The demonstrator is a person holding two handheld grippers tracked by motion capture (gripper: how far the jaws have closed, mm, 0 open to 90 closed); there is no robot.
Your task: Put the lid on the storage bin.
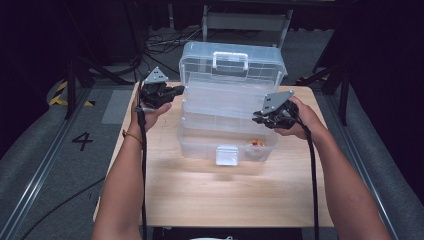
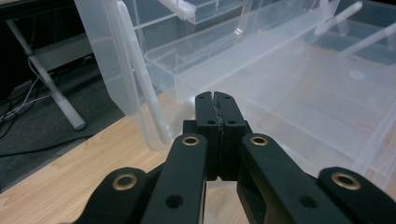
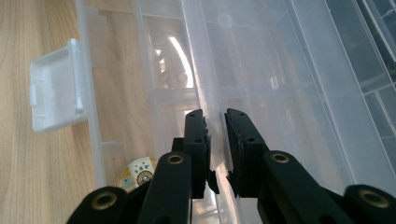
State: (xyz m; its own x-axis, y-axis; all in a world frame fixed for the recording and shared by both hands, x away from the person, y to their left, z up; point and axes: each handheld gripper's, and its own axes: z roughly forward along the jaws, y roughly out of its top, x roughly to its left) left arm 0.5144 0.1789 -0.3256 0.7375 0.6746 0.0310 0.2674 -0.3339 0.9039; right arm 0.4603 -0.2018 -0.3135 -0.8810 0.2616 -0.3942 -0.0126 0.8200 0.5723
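Observation:
A clear plastic toolbox (image 1: 200, 145) stands open on the wooden table (image 1: 210, 195), its lid (image 1: 232, 60) tilted back. A clear inner tray (image 1: 225, 100) spans the box above the base. My left gripper (image 1: 180, 90) is at the tray's left end, and in the left gripper view it (image 2: 215, 95) is shut with nothing between its jaws. My right gripper (image 1: 256, 119) is at the tray's right end. In the right gripper view it (image 3: 215, 119) has closed on the tray's thin wall (image 3: 205, 70). A small colourful item (image 1: 257, 142) lies in the base.
The box's front latch (image 1: 226, 155) hangs open toward me and also appears as the latch (image 3: 56, 91) in the right gripper view. A round printed sticker or packet (image 3: 137, 172) lies in the base. Bare wood lies in front of the box. Cables and dark frames surround the table.

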